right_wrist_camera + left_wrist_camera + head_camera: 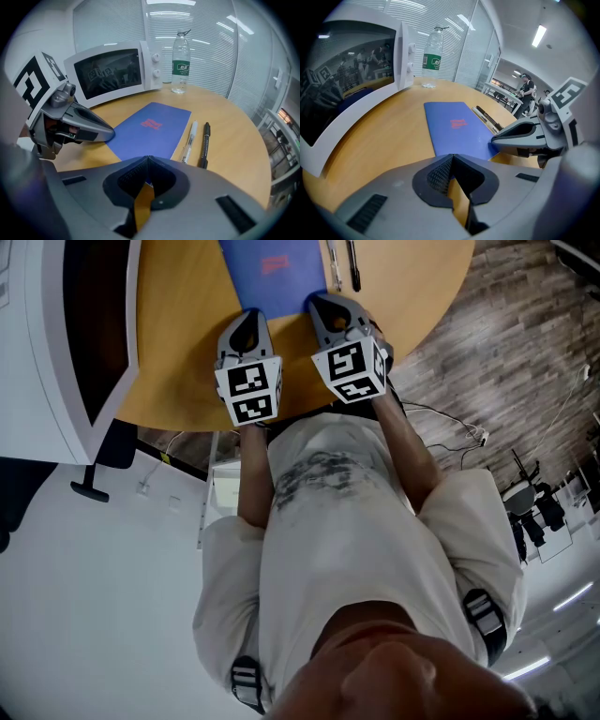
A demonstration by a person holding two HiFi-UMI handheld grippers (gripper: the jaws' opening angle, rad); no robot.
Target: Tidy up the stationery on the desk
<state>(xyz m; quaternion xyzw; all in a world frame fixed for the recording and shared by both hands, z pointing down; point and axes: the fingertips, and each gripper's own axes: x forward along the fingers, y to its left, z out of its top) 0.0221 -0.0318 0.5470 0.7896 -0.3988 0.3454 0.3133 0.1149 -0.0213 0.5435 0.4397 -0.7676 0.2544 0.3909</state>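
Left gripper (451, 158): jaws closed, ribbed pads meeting at the tips, nothing held between them. Right gripper (147, 159): jaws likewise closed and empty.

In the head view, both grippers sit side by side over the near part of the round, light-wood surface (187, 352), in front of the person's torso. The left gripper (249, 319) points at the near left corner of the flat blue notebook with red print (272, 268). The right gripper (326, 306) points at the near right corner. Contact with the cover cannot be confirmed.

The blue notebook (151, 129) lies closed and flat on the surface, directly ahead of both grippers. Two pens lie just beside its right edge, parallel to that edge and to each other:
- a clear-barrelled pen with a white cap (189, 140), nearer the notebook;
- a black pen (205, 143), on the outer side.

Beyond the notebook, a white microwave oven with a dark glass door (112, 70) stands at the far left of the surface. A clear plastic water bottle with a green label (181, 61) stands upright just beside the oven's control panel.
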